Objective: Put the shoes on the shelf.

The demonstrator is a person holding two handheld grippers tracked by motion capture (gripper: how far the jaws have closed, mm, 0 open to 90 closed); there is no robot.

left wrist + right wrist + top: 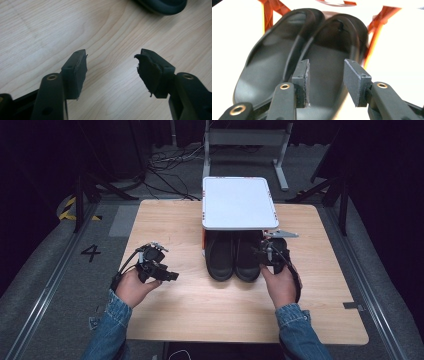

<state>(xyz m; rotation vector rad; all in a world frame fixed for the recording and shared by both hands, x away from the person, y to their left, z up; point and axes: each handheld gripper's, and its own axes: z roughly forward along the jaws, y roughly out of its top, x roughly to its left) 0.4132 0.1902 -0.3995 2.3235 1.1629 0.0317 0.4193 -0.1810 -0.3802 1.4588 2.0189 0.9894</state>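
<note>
Pair of black shoes (233,256) mid-table, toes toward person, heels under white-topped orange rack (238,202). Right gripper (325,82) spread over right shoe. Left gripper (111,71) spread, off left over bare wood table (165,220).

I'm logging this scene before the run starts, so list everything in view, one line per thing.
Shoes: two, black, side by side at the table's middle, partly under the white-topped stand, toes toward the person.
Stand: one, white top with orange frame, at the table's far middle.
Table: one, light wood, centre of the scene.
Metal frame: one, grey, on the floor beyond the table.
Cables: several, dark, on the floor at the back left.
Floor marking "4": one, black, left of the table.
Left tool: one, black, open, over bare table left of the shoes.
Right tool: one, black, open, at the right shoe.
Hands and denim sleeves: two, near edge.
</note>
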